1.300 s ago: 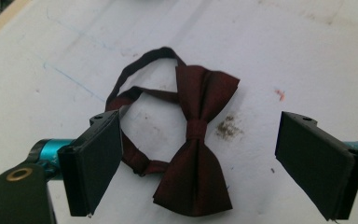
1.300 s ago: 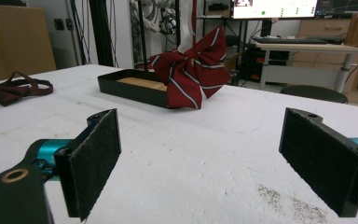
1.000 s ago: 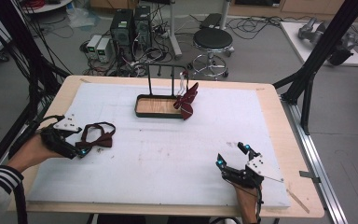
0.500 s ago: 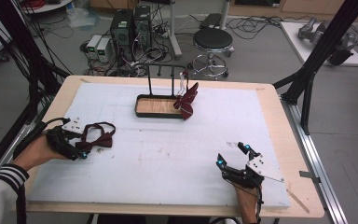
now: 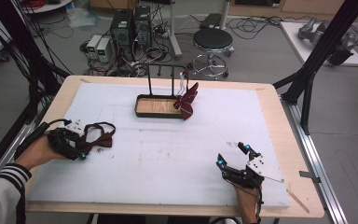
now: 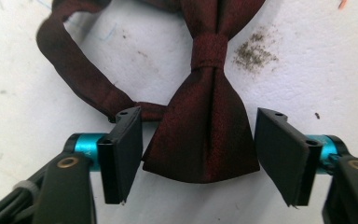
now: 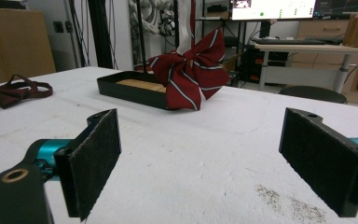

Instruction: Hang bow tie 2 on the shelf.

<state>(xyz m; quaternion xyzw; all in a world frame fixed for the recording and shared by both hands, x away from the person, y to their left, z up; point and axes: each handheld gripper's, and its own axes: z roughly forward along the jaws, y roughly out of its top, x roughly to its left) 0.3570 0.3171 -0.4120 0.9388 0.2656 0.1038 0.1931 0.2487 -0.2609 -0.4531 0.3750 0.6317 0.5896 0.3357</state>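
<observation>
A dark red bow tie (image 5: 99,138) with its neck strap lies on the white mat at the left. My left gripper (image 5: 81,152) lies over its near wing. In the left gripper view that wing (image 6: 205,140) sits between the two pads, which have just been closing and stand at its edges without squeezing it. My right gripper (image 5: 233,157) rests at the front right, open, with bare mat between its pads (image 7: 93,158). A red striped bow tie (image 5: 186,100) hangs from a black stand over a tray (image 5: 154,114).
The black tray (image 7: 121,91) has a wooden floor and stands at the back middle of the mat, with the striped bow tie (image 7: 191,74) drooping over its right end. Dark crumbs (image 6: 254,51) speckle the mat beside the dark tie. The wooden table edge (image 5: 284,140) frames the mat.
The left gripper has tipped over onto the dark bow tie's near wing, so its grey top plate no longer faces up. The right hand has kept still.
</observation>
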